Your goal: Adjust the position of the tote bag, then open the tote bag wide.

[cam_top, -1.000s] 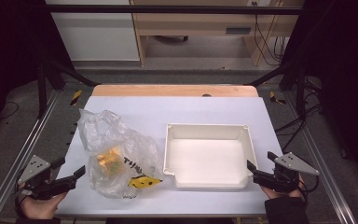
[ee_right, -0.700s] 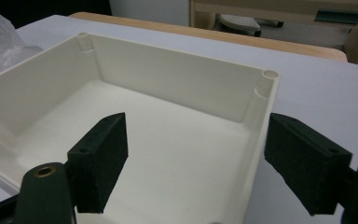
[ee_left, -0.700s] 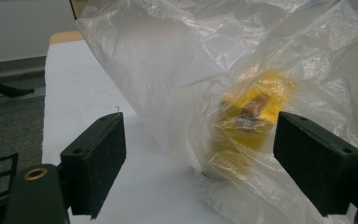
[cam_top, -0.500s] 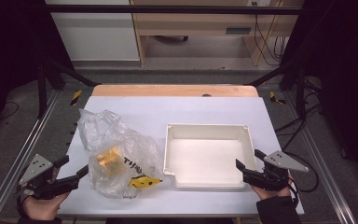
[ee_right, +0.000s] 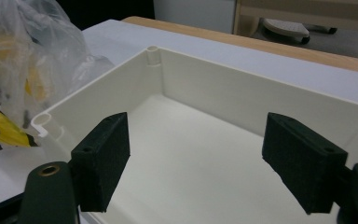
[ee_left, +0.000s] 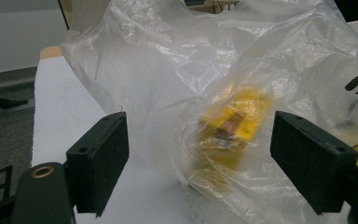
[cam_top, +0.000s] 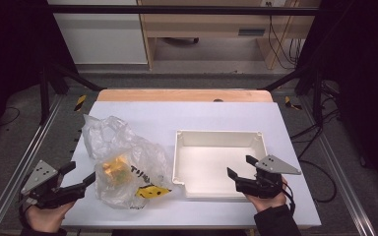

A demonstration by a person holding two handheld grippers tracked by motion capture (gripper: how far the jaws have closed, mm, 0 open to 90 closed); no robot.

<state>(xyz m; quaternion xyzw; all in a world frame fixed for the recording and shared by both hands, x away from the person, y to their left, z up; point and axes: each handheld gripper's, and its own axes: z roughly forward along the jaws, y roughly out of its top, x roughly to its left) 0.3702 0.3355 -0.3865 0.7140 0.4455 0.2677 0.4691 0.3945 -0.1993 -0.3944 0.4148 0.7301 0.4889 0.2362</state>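
White table (cam_top: 187,115) carries it all — the crumpled plastic bag (cam_top: 123,164) with its yellow packet lies just ahead of my left tool (cam_top: 82,180), whose jaws stand apart, empty — while my right tool (cam_top: 240,173), also apart, hangs over the tray (cam_top: 220,139), farther off.

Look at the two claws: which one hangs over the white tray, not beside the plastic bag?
The right claw: its open jaws reach over the white tray's near rim, while the left claw sits beside the plastic bag.
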